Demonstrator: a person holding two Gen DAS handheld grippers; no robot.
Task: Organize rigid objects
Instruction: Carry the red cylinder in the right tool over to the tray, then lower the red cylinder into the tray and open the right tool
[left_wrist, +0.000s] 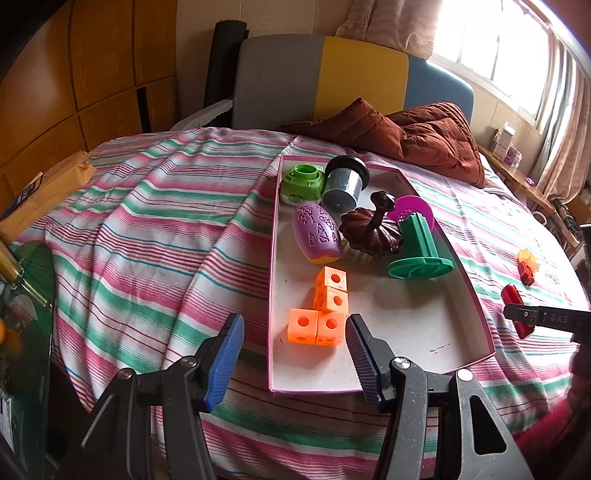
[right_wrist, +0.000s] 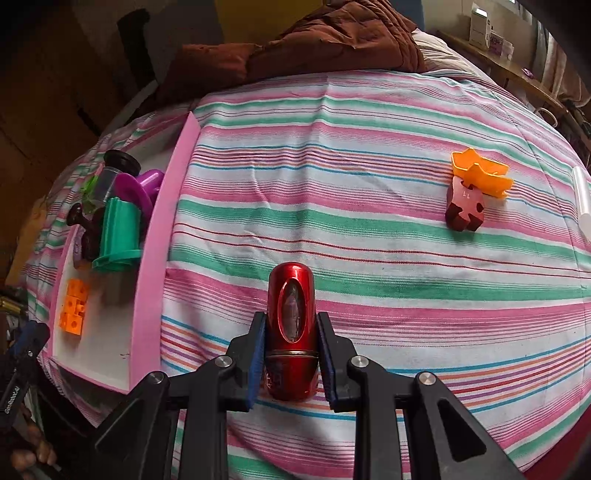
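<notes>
A pink-rimmed white tray (left_wrist: 413, 325) lies on the striped bed and holds orange cubes (left_wrist: 325, 310), a purple oval toy (left_wrist: 317, 233), a green round piece (left_wrist: 302, 181), a grey canister (left_wrist: 343, 182), a dark brown ornament (left_wrist: 373, 229) and a green stand (left_wrist: 419, 247). My left gripper (left_wrist: 295, 332) is open just in front of the orange cubes. My right gripper (right_wrist: 291, 328) is shut on a red metallic capsule (right_wrist: 291, 295), low over the sheet right of the tray (right_wrist: 147, 280). An orange star cutter (right_wrist: 480, 171) and a brown puzzle piece (right_wrist: 463, 206) lie farther right.
A brown quilt (left_wrist: 406, 136) is bunched at the back of the bed before a grey, yellow and blue headboard (left_wrist: 325, 77). A glass side table (left_wrist: 26, 295) stands at the left. A shelf with boxes (left_wrist: 509, 147) runs under the window.
</notes>
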